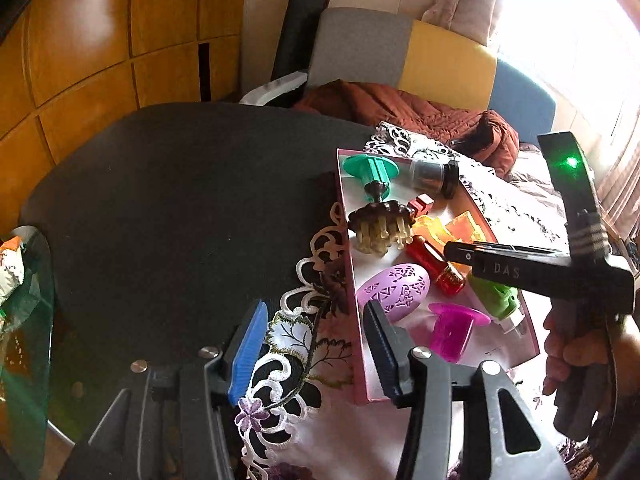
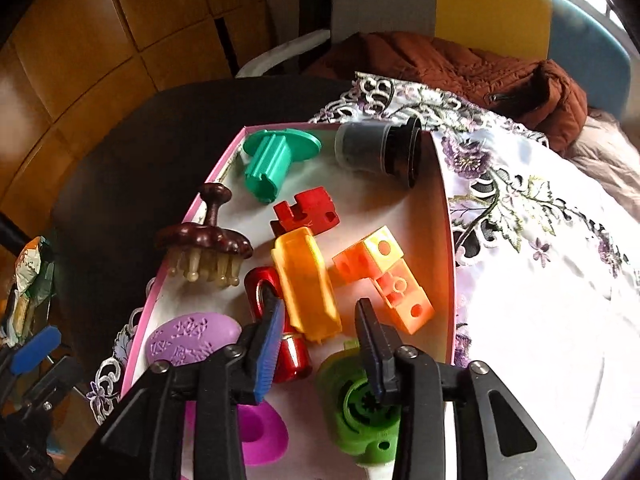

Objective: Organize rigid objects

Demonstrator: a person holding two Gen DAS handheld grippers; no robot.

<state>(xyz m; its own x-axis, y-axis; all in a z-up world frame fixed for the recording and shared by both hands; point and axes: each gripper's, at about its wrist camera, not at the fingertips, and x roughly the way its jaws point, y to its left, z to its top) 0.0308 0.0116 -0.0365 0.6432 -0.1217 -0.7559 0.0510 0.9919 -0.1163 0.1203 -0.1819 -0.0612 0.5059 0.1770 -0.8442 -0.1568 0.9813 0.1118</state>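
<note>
Right gripper (image 2: pixel 320 344) jaws apart, empty, over pink tray (image 2: pixel 448 240); left gripper (image 1: pixel 316 344) open beside it. Placing looks done; next: fetch another object.

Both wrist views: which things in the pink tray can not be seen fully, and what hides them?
- Green nozzle piece: right wrist view, partly behind the right tool and its mount.
- Red bottle: right wrist view, crossed by the yellow block and the blue finger.
- Magenta spool: cut by the tool's frame.
- Orange blocks: left wrist view, behind the right tool's body.

Pink tray (image 2: pixel 224 160) holds colourful toys beneath parted jaws.
</note>
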